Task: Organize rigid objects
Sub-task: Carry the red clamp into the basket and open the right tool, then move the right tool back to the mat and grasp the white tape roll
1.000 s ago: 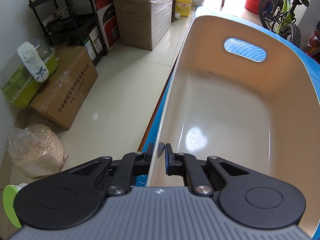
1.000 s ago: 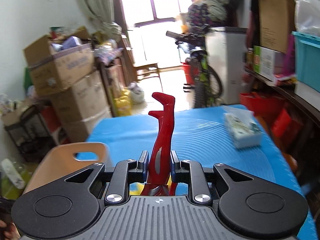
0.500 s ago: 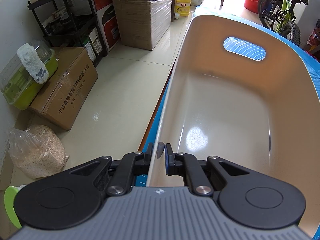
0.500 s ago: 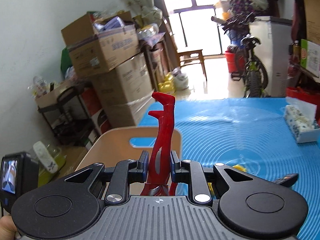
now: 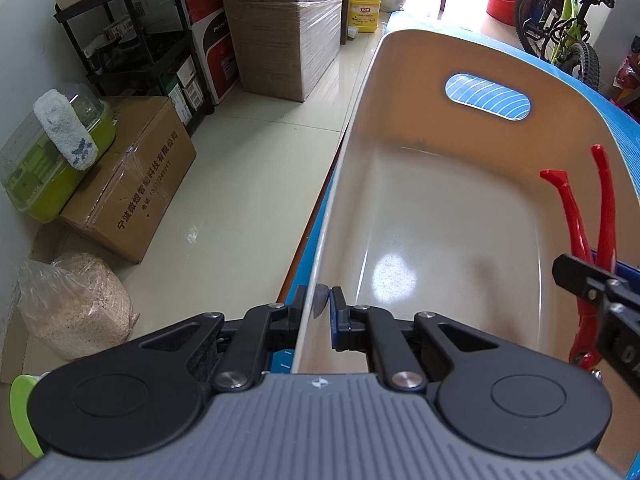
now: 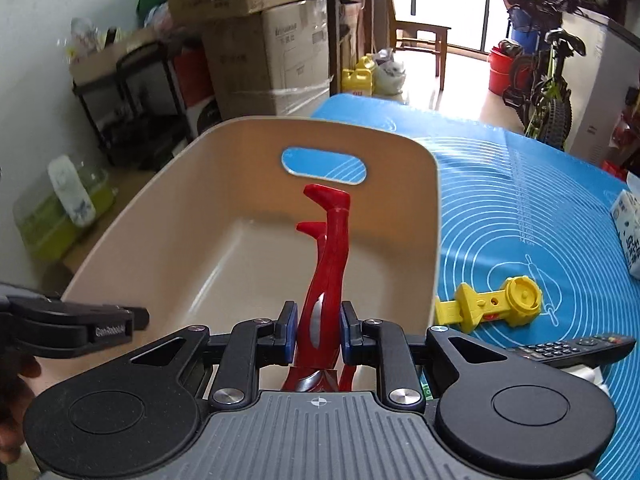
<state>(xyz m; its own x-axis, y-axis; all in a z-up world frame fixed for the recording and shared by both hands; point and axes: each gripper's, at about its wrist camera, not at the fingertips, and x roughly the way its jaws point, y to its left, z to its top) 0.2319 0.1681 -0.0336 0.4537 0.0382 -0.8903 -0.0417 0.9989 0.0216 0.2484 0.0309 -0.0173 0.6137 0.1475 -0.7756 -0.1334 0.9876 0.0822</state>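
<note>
A beige tub (image 5: 460, 216) (image 6: 416, 216) with a handle slot sits on the blue mat (image 6: 520, 200). My left gripper (image 5: 318, 312) is shut on the tub's near rim, one pad inside and one outside the wall. My right gripper (image 6: 318, 336) is shut on a red toy figure (image 6: 330, 264), legs pointing up and away, held above the tub's near right part. In the left wrist view the red figure (image 5: 600, 216) and the right gripper (image 5: 600, 300) enter over the tub's right wall. The tub's floor is bare.
On the mat right of the tub lie a yellow toy tool (image 6: 496, 300) and a black remote (image 6: 576, 350); a tissue pack (image 6: 630, 236) sits at the far right. Cardboard boxes (image 5: 132, 184), a shelf and a bicycle (image 6: 544, 80) stand on the floor beyond.
My right gripper has swung left and down with the red figure, from over the mat to over the tub. The left gripper keeps its hold on the rim, unmoved.
</note>
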